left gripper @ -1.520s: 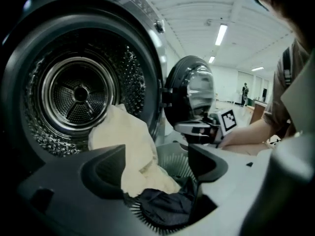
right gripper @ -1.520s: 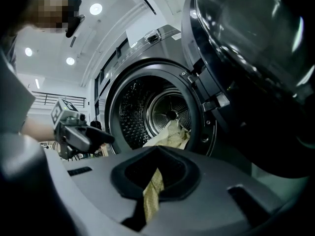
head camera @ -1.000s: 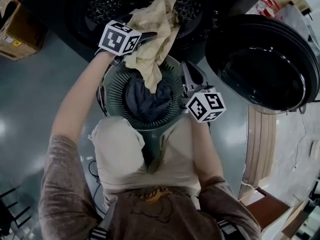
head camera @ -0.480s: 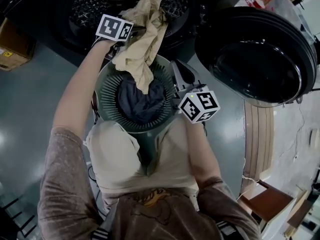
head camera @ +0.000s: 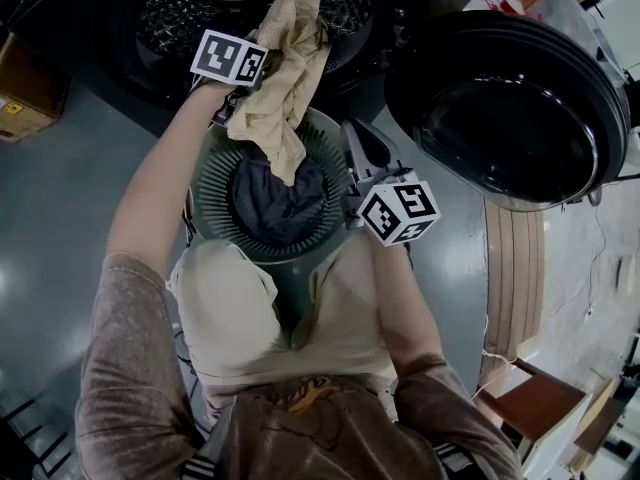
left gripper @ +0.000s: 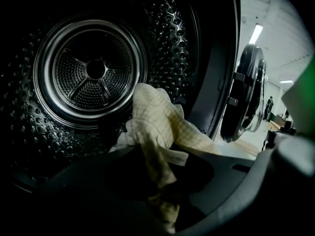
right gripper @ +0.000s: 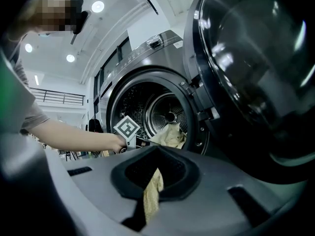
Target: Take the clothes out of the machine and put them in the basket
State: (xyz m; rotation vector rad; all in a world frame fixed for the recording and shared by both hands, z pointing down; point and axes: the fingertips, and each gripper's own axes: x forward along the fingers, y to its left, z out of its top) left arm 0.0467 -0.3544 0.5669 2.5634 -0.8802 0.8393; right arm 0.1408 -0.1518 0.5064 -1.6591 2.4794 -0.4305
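A beige checked cloth (head camera: 285, 78) hangs from the machine's drum (head camera: 255, 8) down over the green basket (head camera: 210, 193), which holds a dark garment (head camera: 275, 203). My left gripper (left gripper: 165, 208) sits at the drum's mouth. Its jaws have just been closing, and they now pinch the beige cloth (left gripper: 152, 127). My right gripper (right gripper: 151, 200) is held level at the basket's right rim, facing the drum (right gripper: 165, 114). A strip of beige cloth (right gripper: 153, 191) sits pinched in its narrow jaw gap.
The machine's round door (head camera: 510, 108) stands open at the right, close to my right gripper. A cardboard box (head camera: 25, 78) lies on the grey floor at the left. The person's legs are right behind the basket.
My left gripper has sunk a little at the drum's mouth, and the beige cloth now hangs in a narrower bunch. My right gripper has stayed by the basket rim.
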